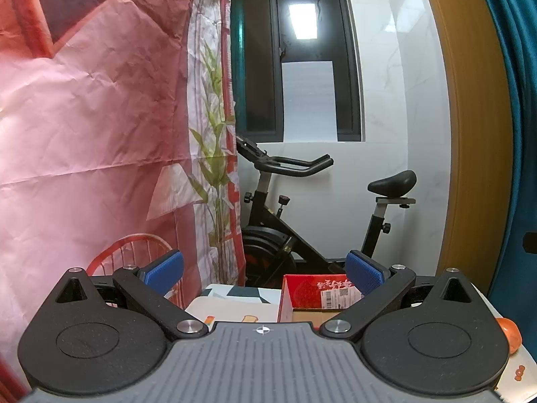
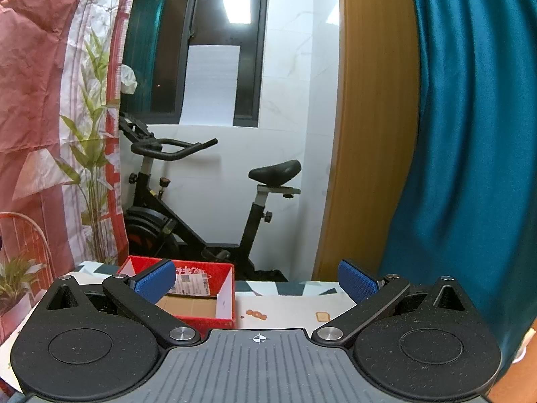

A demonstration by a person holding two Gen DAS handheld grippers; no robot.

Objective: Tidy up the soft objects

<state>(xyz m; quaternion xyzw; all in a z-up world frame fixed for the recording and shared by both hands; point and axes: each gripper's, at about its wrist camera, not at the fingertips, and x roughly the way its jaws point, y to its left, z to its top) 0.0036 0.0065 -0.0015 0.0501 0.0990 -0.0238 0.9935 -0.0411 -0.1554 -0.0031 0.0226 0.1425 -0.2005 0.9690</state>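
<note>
My left gripper [image 1: 265, 272] is open and empty, held above the table with its blue pads [image 1: 166, 267] wide apart. My right gripper [image 2: 256, 280] is also open and empty. A red cardboard box [image 2: 188, 297] stands open on the patterned table [image 2: 285, 309]; its brown inside looks empty. It also shows in the left wrist view [image 1: 312, 299], just below the right pad. An orange soft thing [image 1: 510, 336] peeks out at the far right edge of the left wrist view, partly hidden behind the gripper body. No other soft objects are in view.
A black exercise bike [image 1: 288, 221] stands behind the table by a white wall and dark window. A pink printed cloth backdrop [image 1: 100, 117] hangs on the left. A wooden door frame [image 2: 369, 134] and a teal curtain [image 2: 470, 151] are on the right.
</note>
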